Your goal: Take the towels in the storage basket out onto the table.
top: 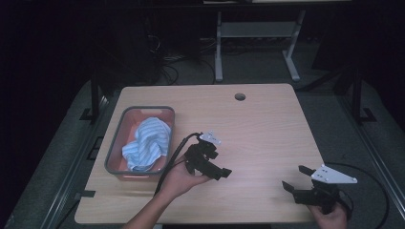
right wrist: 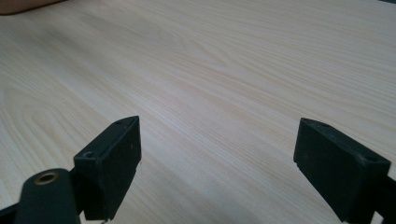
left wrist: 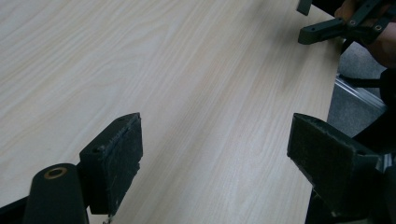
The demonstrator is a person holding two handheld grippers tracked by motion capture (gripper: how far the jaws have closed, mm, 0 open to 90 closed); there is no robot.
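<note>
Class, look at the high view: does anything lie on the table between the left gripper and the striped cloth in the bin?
Only the bin's own near wall. The left gripper, jaws open and empty, points away from the striped cloth; bare table lies between.

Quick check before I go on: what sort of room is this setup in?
Probably a lab or workshop. A plain wooden table with a cable hole stands on grey carpet, loose cables lie on the floor behind, and a metal bench frame stands beyond.

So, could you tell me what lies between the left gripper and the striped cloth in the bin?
In the high view, just the bin's grey wall separates the left gripper from the striped cloth.
</note>
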